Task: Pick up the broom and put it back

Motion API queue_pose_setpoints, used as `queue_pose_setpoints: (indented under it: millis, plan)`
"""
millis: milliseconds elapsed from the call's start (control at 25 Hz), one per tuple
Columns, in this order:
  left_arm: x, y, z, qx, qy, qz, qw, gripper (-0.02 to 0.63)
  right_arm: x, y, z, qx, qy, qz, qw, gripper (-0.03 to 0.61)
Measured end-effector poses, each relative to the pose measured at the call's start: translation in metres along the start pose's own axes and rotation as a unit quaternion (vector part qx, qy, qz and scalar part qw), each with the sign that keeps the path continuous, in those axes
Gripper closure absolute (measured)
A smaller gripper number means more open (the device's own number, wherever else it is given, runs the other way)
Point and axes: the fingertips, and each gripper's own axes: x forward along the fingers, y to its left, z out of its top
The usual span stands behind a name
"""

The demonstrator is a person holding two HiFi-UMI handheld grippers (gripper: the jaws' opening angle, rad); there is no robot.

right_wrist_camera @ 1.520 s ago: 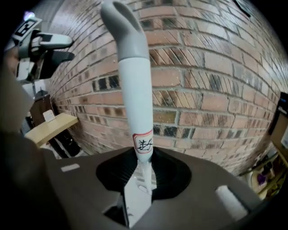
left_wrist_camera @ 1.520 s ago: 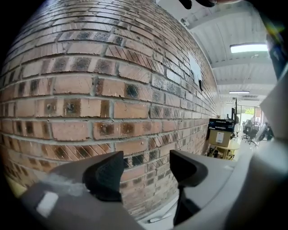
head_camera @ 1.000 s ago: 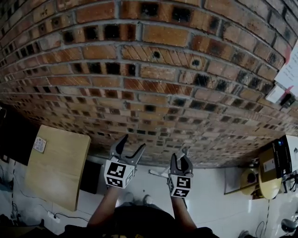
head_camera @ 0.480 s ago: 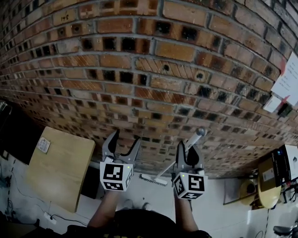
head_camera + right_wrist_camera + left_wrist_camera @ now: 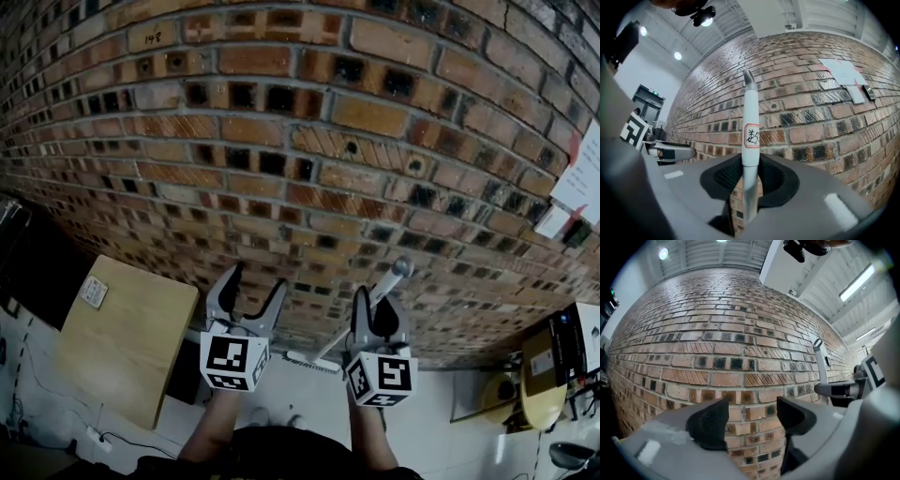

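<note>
Right gripper: we have its jaws clamped on the broom. In the right gripper view the dark ribbed pads press the shaft from both sides.
Broom: it is held off the floor in front of the wall. Its pale round handle rises past the jaws to a grey tip. The white brush head shows low down between our two grippers.
Left gripper: its jaws stand apart with only brick showing between them. It is beside the right one and clear of the broom.
In our way: a brick wall fills everything ahead, near both gripper tips.
Wall texture: red-brown bricks with pale mortar lines. Some faces are scored diagonally and many have dark rectangular pits.
On the wall: white papers hang at the right.
Handle label: a small red-edged sticker bears handwriting we cannot read.
Left side: a tan wooden tabletop with rounded corners carries a small label.
Right side: a yellow round object and a black-and-white box sit at the foot of the wall.
Floor: it is white and smooth, with cables at the lower left.
Ceiling: ribbed metal panels, with a round lamp and a strip light.
</note>
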Motion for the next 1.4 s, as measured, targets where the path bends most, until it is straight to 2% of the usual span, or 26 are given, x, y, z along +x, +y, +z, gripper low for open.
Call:
queue_pose_setpoints:
  millis: [240,640,840,1400]
  plan:
    - [-0.001,0.003,0.006,0.003,-0.01,-0.005,0.9999,0.284,-0.002,0.003,-0.006,-0.003,0.008,-0.003,1.0,0.479]
    - [-0.001,-0.001,0.0,0.006,0.0,-0.016,0.9998,0.284,-0.01,0.001,-0.016,0.009,0.02,-0.016,1.0,0.479]
    - [0.002,-0.005,-0.003,0.022,0.009,-0.021,0.9995,0.284,-0.013,-0.001,-0.019,0.009,0.024,-0.019,0.999,0.479]
    - [0.007,-0.005,-0.016,0.011,0.023,-0.031,0.9992,0.284,-0.013,-0.002,-0.033,0.011,0.042,-0.031,0.999,0.479]
